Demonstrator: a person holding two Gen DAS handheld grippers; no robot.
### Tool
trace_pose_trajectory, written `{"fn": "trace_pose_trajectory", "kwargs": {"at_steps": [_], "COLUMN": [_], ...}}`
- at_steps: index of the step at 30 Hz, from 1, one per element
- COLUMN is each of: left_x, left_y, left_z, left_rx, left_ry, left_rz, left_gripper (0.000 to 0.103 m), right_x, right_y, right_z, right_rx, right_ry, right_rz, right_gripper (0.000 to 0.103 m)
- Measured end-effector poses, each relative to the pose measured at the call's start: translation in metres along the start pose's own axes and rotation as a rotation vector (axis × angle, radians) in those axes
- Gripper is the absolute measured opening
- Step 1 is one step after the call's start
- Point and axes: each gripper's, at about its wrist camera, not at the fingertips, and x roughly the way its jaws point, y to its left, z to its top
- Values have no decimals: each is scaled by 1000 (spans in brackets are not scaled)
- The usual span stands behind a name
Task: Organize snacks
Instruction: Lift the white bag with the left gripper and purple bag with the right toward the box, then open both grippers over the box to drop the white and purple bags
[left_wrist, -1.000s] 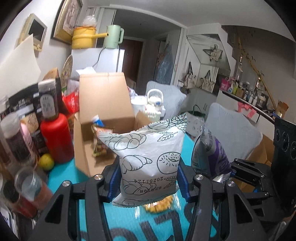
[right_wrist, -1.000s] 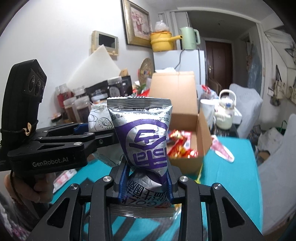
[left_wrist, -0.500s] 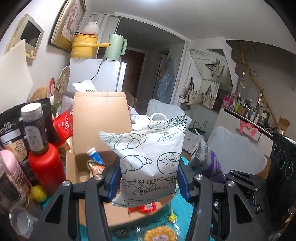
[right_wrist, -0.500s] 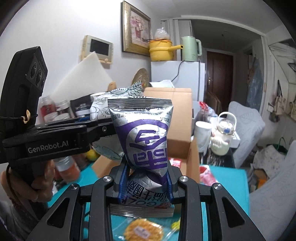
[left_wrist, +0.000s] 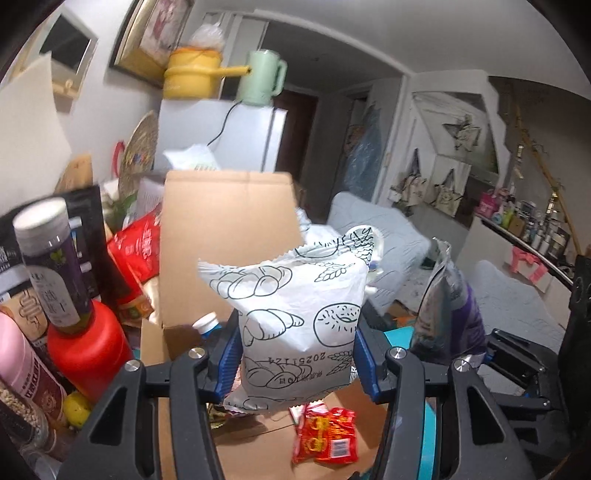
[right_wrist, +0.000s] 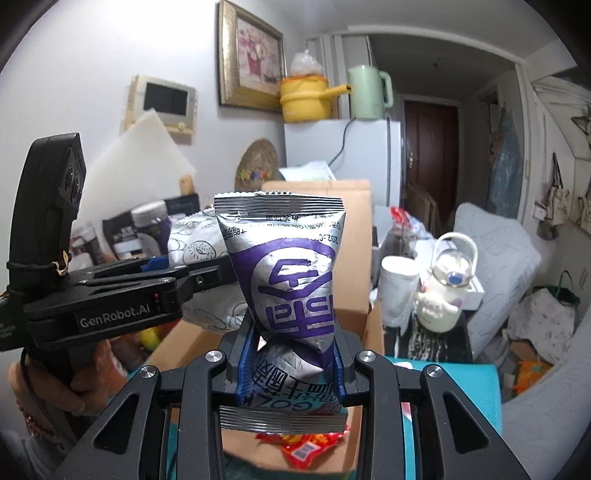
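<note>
Dim, even indoor light with soft shadows; strong fisheye bending and dark corners; background objects slightly motion-blurred.

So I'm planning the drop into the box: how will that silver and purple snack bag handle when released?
The silver and purple bag is pinched narrow where the right gripper clamps it, so it is probably soft and light. Its puffed top suggests trapped air, so it may land gently. The glossy foil could slide.

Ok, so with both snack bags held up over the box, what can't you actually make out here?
- Cardboard box interior: left wrist view, mostly hidden behind the white bread-print bag; only a red snack packet shows.
- Same interior: right wrist view, covered by the silver-purple bag.
- Jar labels: left wrist view, blurred.
- Shelf bottles: left wrist view, too small.
</note>
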Motion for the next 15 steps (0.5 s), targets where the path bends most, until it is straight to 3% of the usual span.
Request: {"fn": "trace_pose_trajectory", "kwargs": {"at_steps": [7, 15], "left_x": [45, 80], "left_y": [14, 14], "left_z": [-10, -23], "left_rx": [-9, 11], "left_ry": [105, 196], "left_rz": [47, 63], "left_gripper": [53, 53], "right_x": [49, 88], "right_y": [-27, -39], "right_z": [-13, -35], "right_rx": [107, 115], "right_ry": [90, 228], "right_rz": [32, 67], "right_gripper": [33, 33]}}
